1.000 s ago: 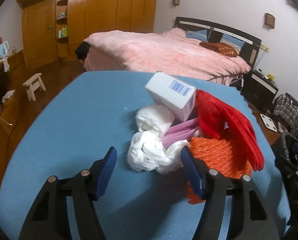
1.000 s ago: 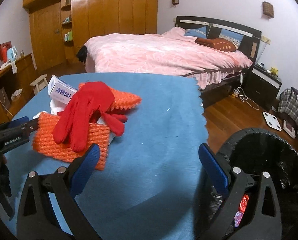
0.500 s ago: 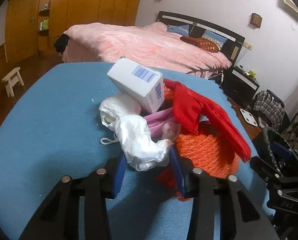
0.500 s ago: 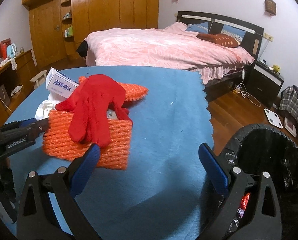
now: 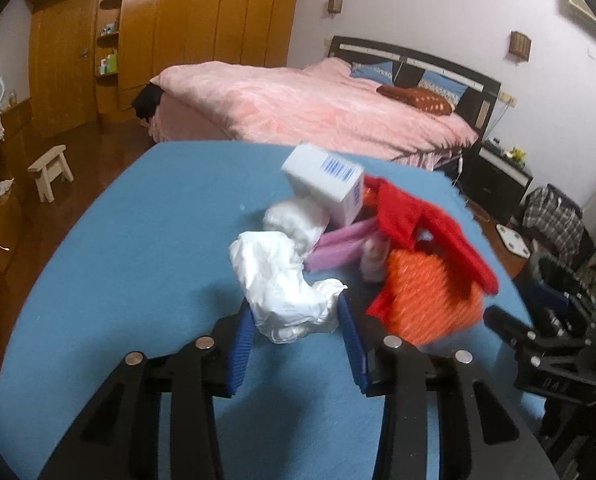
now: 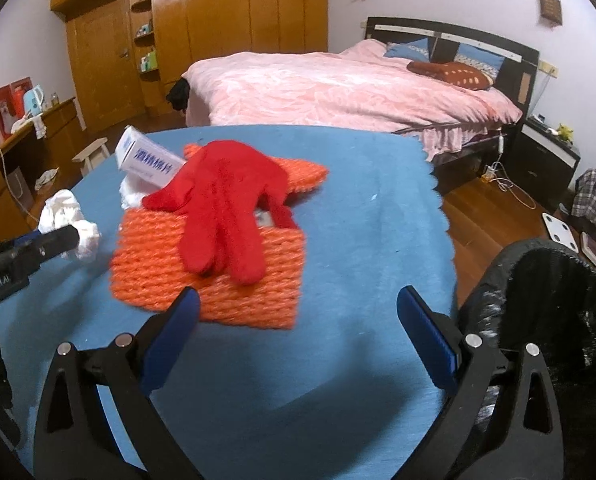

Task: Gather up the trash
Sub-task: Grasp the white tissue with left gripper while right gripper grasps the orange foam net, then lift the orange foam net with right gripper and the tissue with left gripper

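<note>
Two views tell it. Low centre of the left view, our left gripper [image 5: 298,330] has just closed its jaws on the crumpled white bag [image 5: 284,292], lifting it off the blue table [image 5: 138,240]. In the right view, our right gripper [image 6: 298,320] gapes empty, bin [image 6: 537,300] at lower right.

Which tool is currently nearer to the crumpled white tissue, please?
Left. The left tool is clamped on the crumpled white tissue; the right tool hangs open past the orange mesh pad, away from it.
</note>
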`<state>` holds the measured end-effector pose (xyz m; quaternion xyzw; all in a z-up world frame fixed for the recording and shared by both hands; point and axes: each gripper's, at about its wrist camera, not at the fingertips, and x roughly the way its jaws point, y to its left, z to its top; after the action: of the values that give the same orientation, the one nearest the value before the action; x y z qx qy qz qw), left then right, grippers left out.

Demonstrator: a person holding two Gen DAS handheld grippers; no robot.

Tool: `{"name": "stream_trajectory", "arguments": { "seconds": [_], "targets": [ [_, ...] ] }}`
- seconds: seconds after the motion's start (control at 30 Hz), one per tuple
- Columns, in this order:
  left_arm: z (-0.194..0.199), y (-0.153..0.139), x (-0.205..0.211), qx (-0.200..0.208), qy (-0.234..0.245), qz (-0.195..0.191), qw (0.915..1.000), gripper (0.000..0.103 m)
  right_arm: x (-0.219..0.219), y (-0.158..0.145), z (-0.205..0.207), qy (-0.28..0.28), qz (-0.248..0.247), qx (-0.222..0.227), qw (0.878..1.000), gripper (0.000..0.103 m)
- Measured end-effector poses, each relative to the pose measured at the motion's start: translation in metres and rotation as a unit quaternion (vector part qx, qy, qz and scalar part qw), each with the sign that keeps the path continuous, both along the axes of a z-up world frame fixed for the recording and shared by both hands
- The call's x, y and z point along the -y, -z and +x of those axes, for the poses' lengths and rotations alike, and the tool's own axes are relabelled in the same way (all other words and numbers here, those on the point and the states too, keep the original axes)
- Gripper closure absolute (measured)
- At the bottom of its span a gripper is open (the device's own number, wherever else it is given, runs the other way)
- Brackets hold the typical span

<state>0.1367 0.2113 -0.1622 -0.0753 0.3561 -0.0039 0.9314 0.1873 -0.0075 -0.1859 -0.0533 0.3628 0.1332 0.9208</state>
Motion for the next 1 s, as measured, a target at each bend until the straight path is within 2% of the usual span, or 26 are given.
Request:
{"name": "stream_trajectory", "arguments": {
  "seconds": [0.23, 0.37, 0.43, 0.57, 0.63, 0.7, 0.77, 0.87, 1.0],
  "targets": [
    [-0.002, 0.012, -0.002, -0.004, -0.012, 0.006, 0.9999, 0.062, -0.009, 0.010, 0.014, 0.004, -0.013, -0.017, 1.000, 0.007],
    [-0.001, 0.018, -0.003, -0.005, -0.020, 0.006, 0.9998, 0.062, -0.013, 0.019, 0.020, -0.005, -0.014, -0.043, 0.999, 0.023],
    [-0.001, 0.019, -0.002, -0.006, -0.020, 0.009, 0.9997, 0.062, -0.014, 0.021, 0.022, -0.008, -0.016, -0.051, 0.999, 0.026],
    [-0.001, 0.021, 0.001, -0.006, -0.019, 0.017, 0.9996, 0.061, -0.018, 0.024, 0.021, -0.045, 0.000, -0.068, 0.997, 0.055],
    [0.000, 0.022, 0.001, -0.007, -0.019, 0.019, 0.9996, 0.061, -0.018, 0.024, 0.020, -0.050, 0.008, -0.074, 0.996, 0.059],
    [0.000, 0.022, 0.001, -0.008, -0.019, 0.020, 0.9996, 0.061, -0.017, 0.023, 0.018, -0.056, 0.018, -0.079, 0.995, 0.071],
    [0.000, 0.021, 0.002, -0.008, -0.019, 0.023, 0.9995, 0.061, -0.015, 0.023, 0.014, -0.063, 0.024, -0.084, 0.994, 0.078],
    [-0.001, 0.020, 0.002, -0.009, -0.018, 0.027, 0.9994, 0.061, -0.011, 0.019, 0.007, -0.068, 0.027, -0.084, 0.994, 0.083],
    [-0.005, 0.015, 0.007, -0.005, -0.013, 0.029, 0.9995, 0.061, 0.001, 0.012, -0.001, -0.062, 0.032, -0.079, 0.994, 0.084]
  ]
}}
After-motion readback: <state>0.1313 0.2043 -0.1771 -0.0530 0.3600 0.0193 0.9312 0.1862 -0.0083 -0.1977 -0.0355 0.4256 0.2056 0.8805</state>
